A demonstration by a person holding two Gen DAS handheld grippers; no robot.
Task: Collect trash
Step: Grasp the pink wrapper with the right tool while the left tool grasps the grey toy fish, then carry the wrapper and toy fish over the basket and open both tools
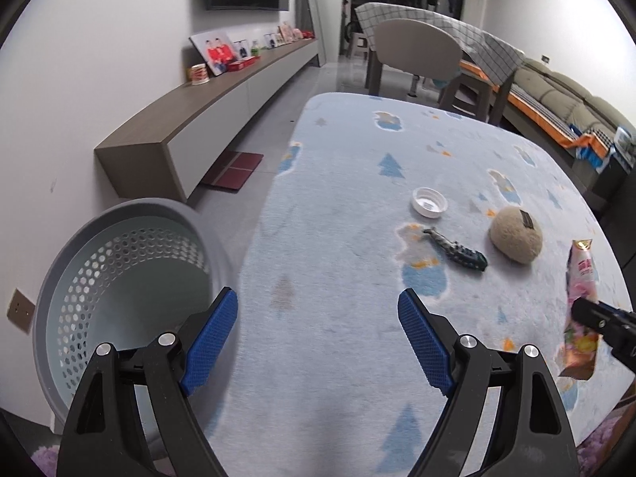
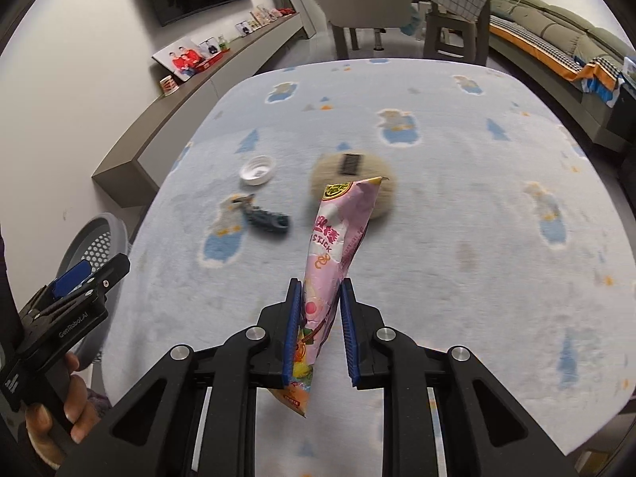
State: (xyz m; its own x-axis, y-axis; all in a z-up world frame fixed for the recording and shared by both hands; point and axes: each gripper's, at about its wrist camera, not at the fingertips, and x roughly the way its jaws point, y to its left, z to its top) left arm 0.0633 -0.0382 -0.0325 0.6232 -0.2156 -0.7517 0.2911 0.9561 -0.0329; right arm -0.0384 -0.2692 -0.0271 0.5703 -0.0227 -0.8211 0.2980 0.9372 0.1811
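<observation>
My right gripper (image 2: 320,296) is shut on a pink snack wrapper (image 2: 338,234), which it holds upright above the table. The same wrapper (image 1: 581,278) and the right gripper (image 1: 588,314) show at the right edge of the left wrist view. My left gripper (image 1: 318,334) stands open and empty over the table's left edge, beside a grey perforated bin (image 1: 119,278) on the floor. On the cloth lie a white cap (image 1: 429,202), a dark crumpled wrapper (image 1: 457,248) and a beige fuzzy ball (image 1: 516,235).
The table wears a pale blue fleece cloth (image 2: 437,278) with bear and tree prints. A low wall cabinet (image 1: 206,119) with photos runs along the left. Behind the table stand a chair (image 1: 417,47), a checked-cloth table and a sofa (image 1: 576,99). A hand (image 2: 47,417) holds the left gripper (image 2: 85,278).
</observation>
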